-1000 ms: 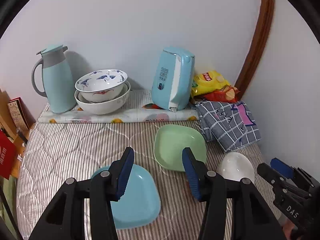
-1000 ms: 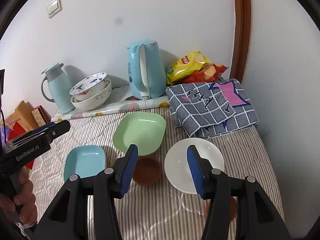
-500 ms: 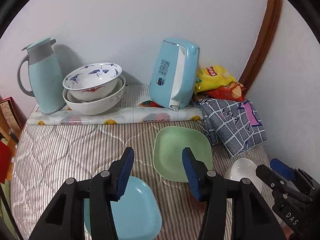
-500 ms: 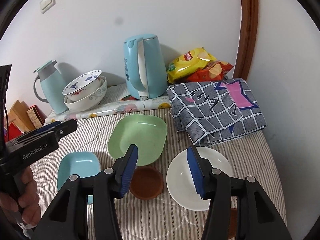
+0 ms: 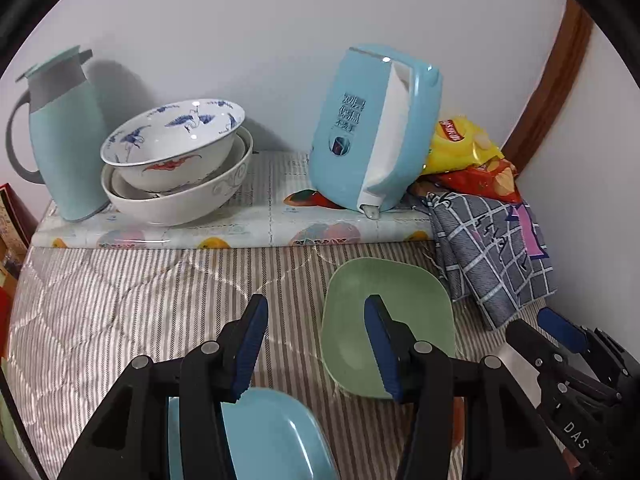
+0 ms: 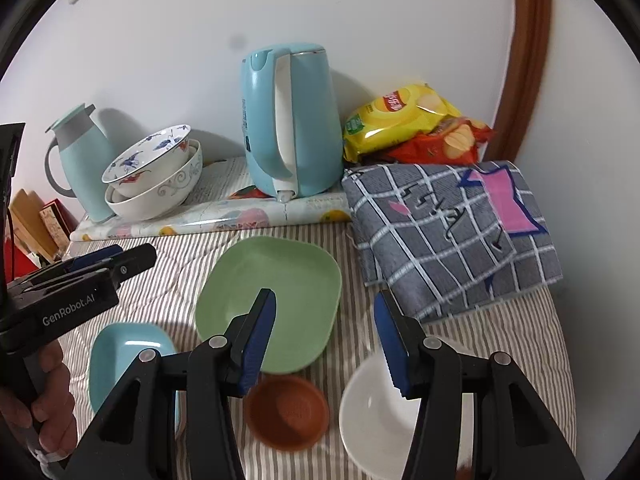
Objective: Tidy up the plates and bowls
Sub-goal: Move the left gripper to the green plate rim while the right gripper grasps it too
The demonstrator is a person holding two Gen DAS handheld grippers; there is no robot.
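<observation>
A green square plate [image 6: 276, 296] lies mid-table; it also shows in the left wrist view [image 5: 404, 304]. A blue square plate [image 6: 120, 356] lies at the near left, under my left gripper [image 5: 316, 344] in the left wrist view [image 5: 272, 436]. A small brown bowl [image 6: 287, 412] and a white bowl [image 6: 376, 416] sit below my right gripper [image 6: 326, 340]. Both grippers are open and empty, above the table. Stacked patterned bowls [image 5: 176, 160] stand at the back left.
A light blue kettle [image 6: 290, 124], a teal thermos jug [image 5: 60, 140], chip bags [image 6: 416, 124] and a folded checked cloth [image 6: 452, 228] line the back and right. A raised board with a fruit-print cover [image 5: 240, 228] carries the kettle and bowls. Walls close behind and right.
Both grippers have moved forward toward the back wall. The blue plate, brown bowl and white bowl have slid lower in view. Nothing was grasped.
</observation>
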